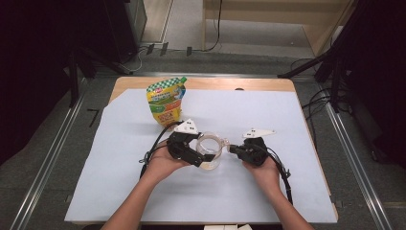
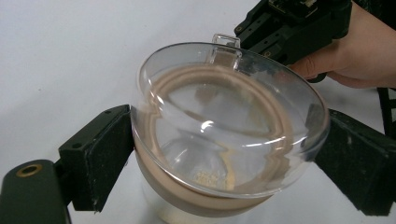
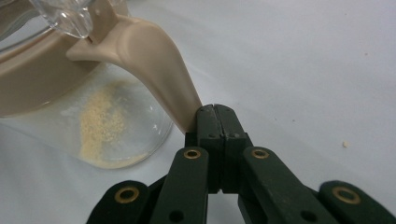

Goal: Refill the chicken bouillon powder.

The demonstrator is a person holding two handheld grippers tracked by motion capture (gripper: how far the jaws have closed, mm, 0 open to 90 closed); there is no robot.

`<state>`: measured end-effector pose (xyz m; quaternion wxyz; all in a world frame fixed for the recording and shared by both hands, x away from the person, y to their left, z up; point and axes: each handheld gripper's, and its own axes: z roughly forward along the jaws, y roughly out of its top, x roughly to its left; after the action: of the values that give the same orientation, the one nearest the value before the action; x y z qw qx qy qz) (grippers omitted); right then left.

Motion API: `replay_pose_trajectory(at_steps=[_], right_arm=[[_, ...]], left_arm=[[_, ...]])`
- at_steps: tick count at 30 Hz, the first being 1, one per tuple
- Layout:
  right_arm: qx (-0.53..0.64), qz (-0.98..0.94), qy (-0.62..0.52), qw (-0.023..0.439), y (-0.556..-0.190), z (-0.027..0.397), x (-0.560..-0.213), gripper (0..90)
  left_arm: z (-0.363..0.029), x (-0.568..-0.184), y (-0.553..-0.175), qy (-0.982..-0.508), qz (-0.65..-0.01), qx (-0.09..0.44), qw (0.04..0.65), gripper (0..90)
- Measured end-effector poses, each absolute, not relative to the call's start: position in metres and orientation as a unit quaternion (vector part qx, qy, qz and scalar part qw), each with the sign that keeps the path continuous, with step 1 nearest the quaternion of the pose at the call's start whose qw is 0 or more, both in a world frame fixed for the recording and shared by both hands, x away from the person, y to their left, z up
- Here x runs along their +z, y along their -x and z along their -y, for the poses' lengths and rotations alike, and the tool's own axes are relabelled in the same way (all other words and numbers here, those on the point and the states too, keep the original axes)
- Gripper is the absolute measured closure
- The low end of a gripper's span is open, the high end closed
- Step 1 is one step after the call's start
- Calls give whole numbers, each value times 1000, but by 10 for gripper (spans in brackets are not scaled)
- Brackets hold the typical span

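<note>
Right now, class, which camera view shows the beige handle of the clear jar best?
The right gripper view: the handle curves down from the beige rim in close-up, its end against the shut right hand-held gripper. The high view shows the jar small. The left gripper view shows its clear lid, with the handle hidden behind.

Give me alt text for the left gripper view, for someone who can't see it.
A clear glass jar with a beige band and clear lid sits clamped between the left gripper's two black jaws, on a white table cover. Behind it, a hand holds the right gripper at the jar's far side.
</note>
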<state>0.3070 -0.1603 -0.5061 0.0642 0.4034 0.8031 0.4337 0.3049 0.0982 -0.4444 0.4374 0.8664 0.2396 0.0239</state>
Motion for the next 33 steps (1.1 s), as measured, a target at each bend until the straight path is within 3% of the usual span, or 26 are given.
replay_pose_trajectory(at_steps=[24,33], right_arm=[[431,-804,-405,68,-305,159,-507,900],[432,-804,-402,68,-304,159,-507,900]], left_arm=[[-95,-434,-300,-874,-230,51,426,131],[-102,-424,-303,-847,-247,13,471,144]])
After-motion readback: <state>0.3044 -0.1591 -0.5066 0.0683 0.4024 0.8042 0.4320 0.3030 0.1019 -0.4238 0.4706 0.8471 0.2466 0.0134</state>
